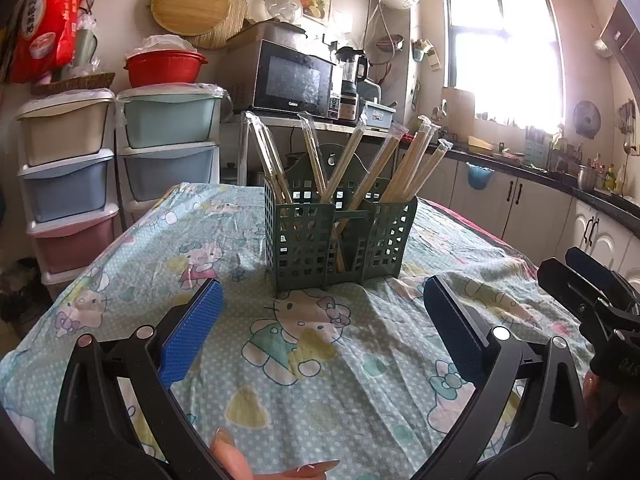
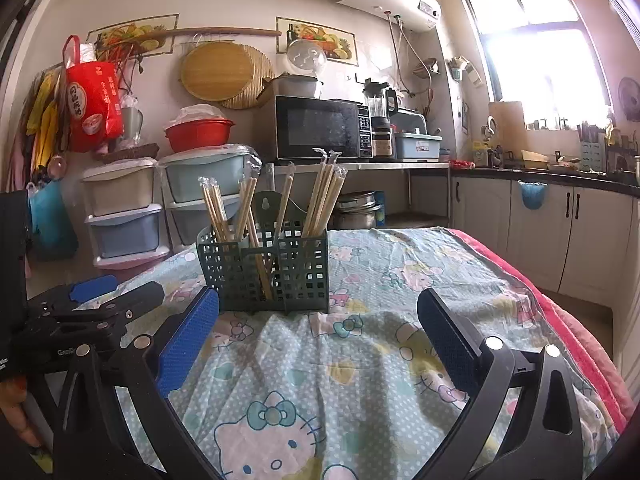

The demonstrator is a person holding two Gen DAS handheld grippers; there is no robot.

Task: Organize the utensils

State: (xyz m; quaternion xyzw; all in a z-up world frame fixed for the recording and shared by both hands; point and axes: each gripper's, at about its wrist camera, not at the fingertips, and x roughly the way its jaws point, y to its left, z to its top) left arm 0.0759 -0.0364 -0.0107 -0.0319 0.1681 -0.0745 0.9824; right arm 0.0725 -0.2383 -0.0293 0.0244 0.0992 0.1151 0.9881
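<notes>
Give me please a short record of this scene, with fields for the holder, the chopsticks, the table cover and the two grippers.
holder: green lattice caddy, upright on the table
chopsticks: wrapped pairs standing in the caddy, leaning outward in several compartments
table cover: cartoon-cat cloth, wrinkled
loose utensils on cloth: none visible
left gripper: open, empty, short of the caddy
right gripper: open, empty, also short of the caddy
grippers relative: side by side, each visible at the edge of the other's view
</notes>
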